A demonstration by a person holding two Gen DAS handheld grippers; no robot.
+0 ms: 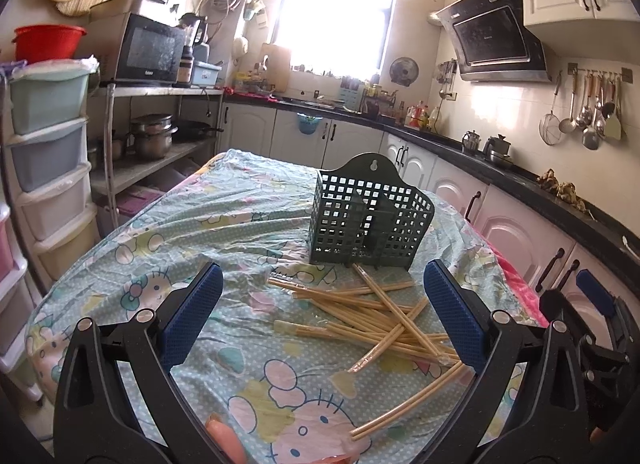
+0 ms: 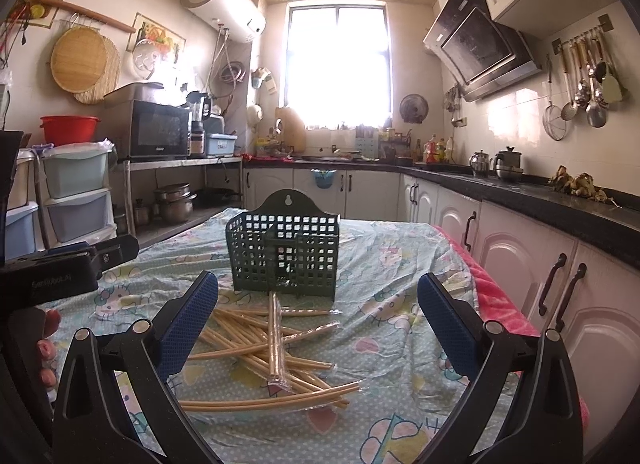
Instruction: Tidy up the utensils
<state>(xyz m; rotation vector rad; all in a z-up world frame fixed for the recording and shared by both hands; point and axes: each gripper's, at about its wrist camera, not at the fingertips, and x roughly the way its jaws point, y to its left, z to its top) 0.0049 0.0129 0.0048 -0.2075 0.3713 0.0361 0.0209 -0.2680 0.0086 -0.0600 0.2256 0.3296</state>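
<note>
- Well, nothing was sorted: the green holder (image 2: pixel 283 254) stood empty at the far middle of the desk (image 2: pixel 400 264).
- The chopsticks (image 2: pixel 264 344) lay scattered just near it.
- Left gripper (image 1: pixel 322 314) and right gripper (image 2: pixel 318 318) hovered, fingers spread wide, holding nothing.

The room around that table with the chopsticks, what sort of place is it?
A home kitchen, by the look of it: a range hood on the wall, ladles and strainers hanging from a rail, and a microwave on a shelf above pots.
</note>
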